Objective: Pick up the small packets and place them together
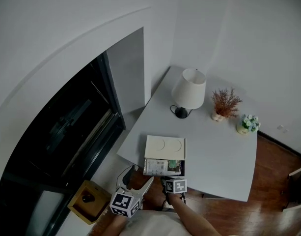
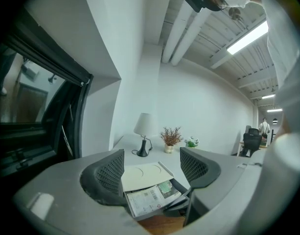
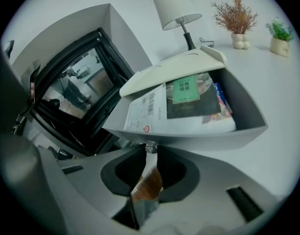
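Observation:
An open grey drawer [image 3: 198, 137] sticks out from the white table's front edge [image 1: 209, 193]. In it lie flat packets [image 3: 181, 104], one white with a barcode, one dark with a green label. My right gripper [image 3: 150, 153] hangs just in front of the drawer, shut on a small brown and silver packet [image 3: 147, 189] that stands upright between its jaws. In the head view the right gripper [image 1: 170, 180] is at the drawer's front. My left gripper [image 2: 152, 168] is open and level, facing the drawer packets [image 2: 150, 197], with nothing between its jaws.
A cream board [image 1: 165, 147] with two round dents lies on the table above the drawer. Farther back stand a lamp [image 1: 188, 91], a dried plant [image 1: 224, 104] and a small flower pot [image 1: 248, 124]. A dark window [image 1: 67, 132] fills the left; a yellow box [image 1: 89, 199] sits on the floor.

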`<action>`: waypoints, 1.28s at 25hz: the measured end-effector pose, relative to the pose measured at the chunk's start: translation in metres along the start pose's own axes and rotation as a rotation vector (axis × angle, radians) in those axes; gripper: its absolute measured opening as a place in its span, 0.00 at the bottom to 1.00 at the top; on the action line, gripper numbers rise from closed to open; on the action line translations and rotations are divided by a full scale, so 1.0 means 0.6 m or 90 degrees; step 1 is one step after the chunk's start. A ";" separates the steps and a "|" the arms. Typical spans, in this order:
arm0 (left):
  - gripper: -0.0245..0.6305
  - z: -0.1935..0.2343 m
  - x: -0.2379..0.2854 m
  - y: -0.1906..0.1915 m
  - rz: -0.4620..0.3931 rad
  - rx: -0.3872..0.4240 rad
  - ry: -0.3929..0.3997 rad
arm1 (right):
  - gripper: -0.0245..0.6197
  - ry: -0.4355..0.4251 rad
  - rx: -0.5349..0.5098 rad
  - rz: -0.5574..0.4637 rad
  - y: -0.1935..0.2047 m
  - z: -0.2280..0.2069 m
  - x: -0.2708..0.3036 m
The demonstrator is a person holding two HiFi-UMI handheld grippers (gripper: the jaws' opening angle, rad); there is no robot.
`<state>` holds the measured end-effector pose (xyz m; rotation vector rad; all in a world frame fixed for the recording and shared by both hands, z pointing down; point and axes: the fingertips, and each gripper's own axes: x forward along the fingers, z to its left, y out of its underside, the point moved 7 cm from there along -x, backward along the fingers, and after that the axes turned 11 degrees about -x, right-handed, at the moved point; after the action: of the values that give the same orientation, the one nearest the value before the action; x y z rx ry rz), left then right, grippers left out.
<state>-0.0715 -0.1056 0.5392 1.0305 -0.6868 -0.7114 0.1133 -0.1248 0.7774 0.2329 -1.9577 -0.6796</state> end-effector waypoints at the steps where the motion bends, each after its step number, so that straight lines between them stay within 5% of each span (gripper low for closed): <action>1: 0.56 -0.001 0.003 0.000 0.000 0.001 0.003 | 0.15 0.001 -0.009 0.008 0.006 0.002 -0.003; 13: 0.56 -0.006 0.006 0.004 0.003 0.003 0.014 | 0.17 0.004 -0.022 0.026 0.038 0.009 -0.007; 18: 0.56 -0.012 0.004 0.003 0.004 0.006 0.027 | 0.21 0.008 -0.097 0.025 0.042 0.014 -0.036; 25: 0.56 -0.023 0.018 -0.011 -0.005 0.003 0.048 | 0.21 0.082 -0.075 -0.212 -0.019 -0.012 -0.176; 32: 0.56 -0.028 0.027 -0.055 -0.035 0.010 0.057 | 0.21 0.145 -0.194 -0.518 -0.166 0.005 -0.359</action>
<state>-0.0554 -0.1211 0.5058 1.0932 -0.5891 -0.7041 0.1998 -0.1110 0.5569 0.8979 -1.4738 -1.3890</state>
